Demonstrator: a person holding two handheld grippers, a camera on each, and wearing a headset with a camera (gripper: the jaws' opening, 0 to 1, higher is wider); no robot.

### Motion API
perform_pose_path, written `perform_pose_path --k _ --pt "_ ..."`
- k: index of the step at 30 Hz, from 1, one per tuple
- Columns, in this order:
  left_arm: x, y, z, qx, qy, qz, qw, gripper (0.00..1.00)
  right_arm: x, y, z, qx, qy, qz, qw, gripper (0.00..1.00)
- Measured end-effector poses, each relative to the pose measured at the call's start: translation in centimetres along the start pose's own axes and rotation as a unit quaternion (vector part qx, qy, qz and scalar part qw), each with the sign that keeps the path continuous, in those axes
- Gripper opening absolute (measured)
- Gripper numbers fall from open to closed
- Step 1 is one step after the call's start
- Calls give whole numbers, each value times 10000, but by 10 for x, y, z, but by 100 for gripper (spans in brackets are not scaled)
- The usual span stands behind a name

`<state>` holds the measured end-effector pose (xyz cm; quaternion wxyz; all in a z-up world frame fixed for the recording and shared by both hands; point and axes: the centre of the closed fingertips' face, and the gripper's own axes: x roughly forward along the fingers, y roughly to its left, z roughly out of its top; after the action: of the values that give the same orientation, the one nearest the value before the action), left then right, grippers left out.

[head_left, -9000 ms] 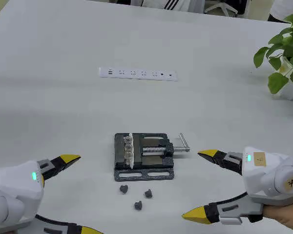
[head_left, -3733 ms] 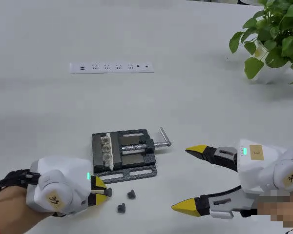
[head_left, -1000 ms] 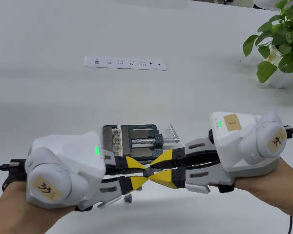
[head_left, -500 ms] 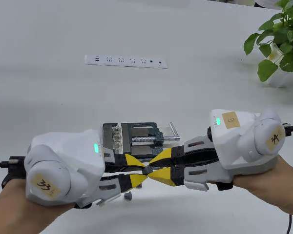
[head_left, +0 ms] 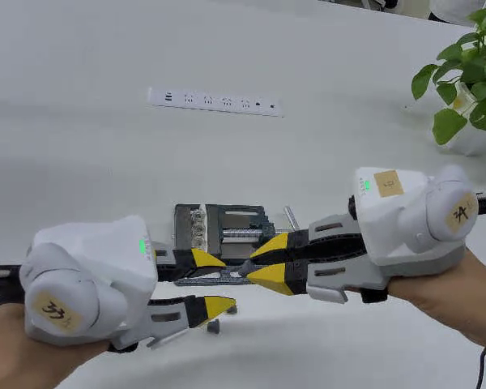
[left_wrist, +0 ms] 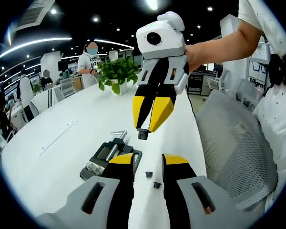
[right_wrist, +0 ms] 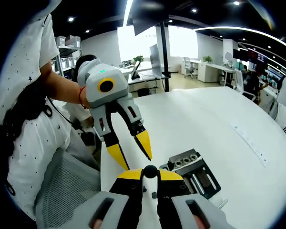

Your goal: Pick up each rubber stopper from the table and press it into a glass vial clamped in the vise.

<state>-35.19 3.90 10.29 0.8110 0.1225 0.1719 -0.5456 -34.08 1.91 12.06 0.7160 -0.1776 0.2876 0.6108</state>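
Right gripper (head_left: pixel 246 269) clamped on one rubber stopper (right_wrist: pixel 150 171), held in air above near edge of vise (head_left: pixel 227 235). Left gripper (head_left: pixel 229 284) faces it tip to tip, jaws apart, empty. Likely a hand-to-hand regrip so stopper sits right for pressing.

Vials (head_left: pixel 198 229) stand in row at vise's left end, mouths up, nothing above them. Spare stoppers (left_wrist: pixel 148 174) lie on table (head_left: pixel 105 162) just beside vise front. Open table all round. Power strip (head_left: pixel 215 101) and plant (head_left: pixel 470 73) well apart. Left gripper crowds approach and probably needs to back off first.
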Motion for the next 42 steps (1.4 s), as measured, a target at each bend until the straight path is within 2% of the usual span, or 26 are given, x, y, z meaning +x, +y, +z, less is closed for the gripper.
perform_pose_path --k 9,12,16,19,24,29,34,42 --pt "-28 28 -21 -447 -89 559 9974 32 23 -29 17 -107 326 -133 9993 5" --pt "-35 36 -28 -570 -147 681 9959 35 32 -40 20 -155 494 -198 9985 5" --pt "-39 42 -33 -624 -236 751 9949 45 45 -55 24 -133 653 -225 9975 5" --pt "-38 43 -38 -669 -304 715 9947 48 56 -74 18 -230 914 -263 9952 5" --pt "-39 44 -45 -661 -383 764 9941 58 71 -90 15 -318 1194 -245 9920 5" --pt "-40 46 -52 -775 -456 776 9929 66 86 -98 5 -579 1550 -139 9861 5" --pt "-38 47 -58 -848 -462 735 9926 72 95 -103 -4 -764 1815 -98 9804 5" --pt "-35 48 -59 -899 -504 685 9923 76 101 -106 -13 -875 2044 -47 9750 5"
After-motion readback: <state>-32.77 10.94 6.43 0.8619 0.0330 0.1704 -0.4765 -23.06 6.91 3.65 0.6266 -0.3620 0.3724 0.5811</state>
